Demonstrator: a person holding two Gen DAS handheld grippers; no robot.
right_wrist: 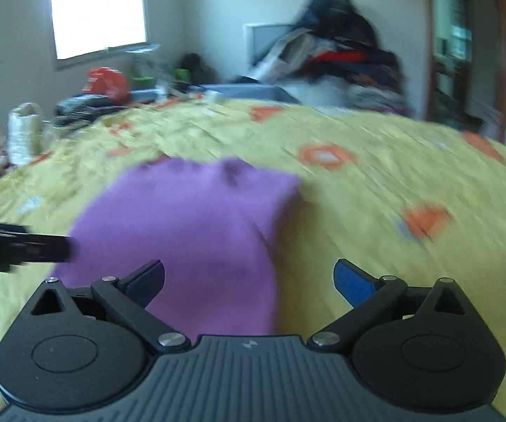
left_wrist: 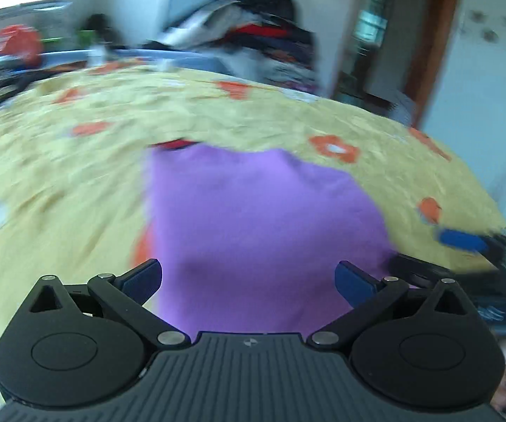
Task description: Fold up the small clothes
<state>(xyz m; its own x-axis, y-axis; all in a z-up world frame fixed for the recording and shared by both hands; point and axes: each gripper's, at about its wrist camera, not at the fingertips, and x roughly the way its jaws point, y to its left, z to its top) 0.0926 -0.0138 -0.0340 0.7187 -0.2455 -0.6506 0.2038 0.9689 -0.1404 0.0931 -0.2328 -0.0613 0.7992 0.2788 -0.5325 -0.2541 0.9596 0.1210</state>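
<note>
A folded purple garment [left_wrist: 260, 225] lies flat on the yellow flowered bedspread [left_wrist: 77, 183]; it also shows in the right wrist view [right_wrist: 196, 232]. A red and dark edge [left_wrist: 172, 145] peeks out at its far left corner. My left gripper [left_wrist: 249, 279] is open and empty, hovering over the garment's near edge. My right gripper [right_wrist: 249, 279] is open and empty, over the garment's near right edge. The right gripper's blue fingertip [left_wrist: 460, 239] shows at the right of the left wrist view. The left gripper shows as a dark shape [right_wrist: 17, 246] at the left of the right wrist view. Both views are motion-blurred.
A tall pile of clothes [right_wrist: 340, 56] stands beyond the bed's far edge by a blue tub [right_wrist: 253, 91]. A red bag [right_wrist: 107, 82] and clutter sit at the far left under a window [right_wrist: 98, 14]. A wooden door frame [right_wrist: 502, 52] is at the right.
</note>
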